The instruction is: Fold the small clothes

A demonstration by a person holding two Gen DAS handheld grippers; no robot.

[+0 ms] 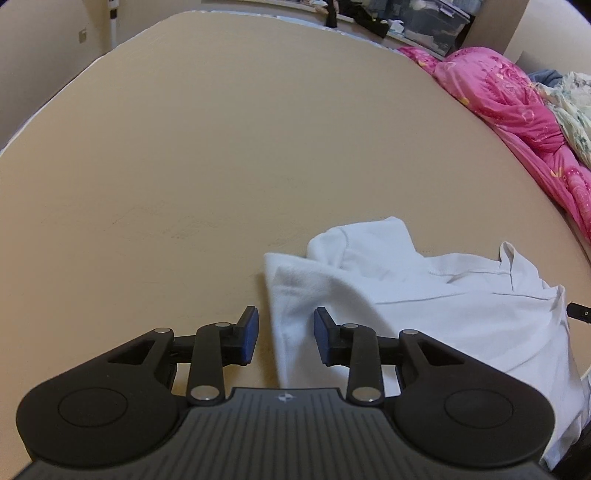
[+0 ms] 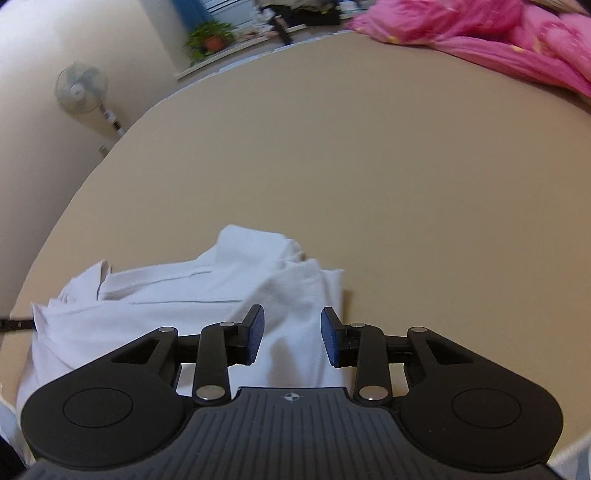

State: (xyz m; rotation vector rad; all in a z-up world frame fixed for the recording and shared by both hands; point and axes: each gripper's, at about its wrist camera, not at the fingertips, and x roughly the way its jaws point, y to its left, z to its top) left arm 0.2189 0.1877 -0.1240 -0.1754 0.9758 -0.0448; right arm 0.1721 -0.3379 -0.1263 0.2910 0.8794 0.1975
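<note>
A small white garment [image 1: 424, 295] lies crumpled on the tan surface [image 1: 221, 166], partly folded over itself. My left gripper [image 1: 285, 334] is open and empty, its jaws straddling the garment's left edge. In the right wrist view the same garment [image 2: 192, 295] lies at lower left. My right gripper [image 2: 292, 334] is open and empty over the garment's right edge. The tip of the other gripper shows at the far right of the left view [image 1: 578, 312] and at the far left of the right view [image 2: 16, 325].
A pink quilt [image 1: 517, 110] is heaped along the right side of the surface, also at the top right of the right wrist view [image 2: 498, 40]. A standing fan [image 2: 79, 90], a potted plant [image 2: 210, 37] and storage boxes [image 1: 432, 22] stand beyond the surface's edge.
</note>
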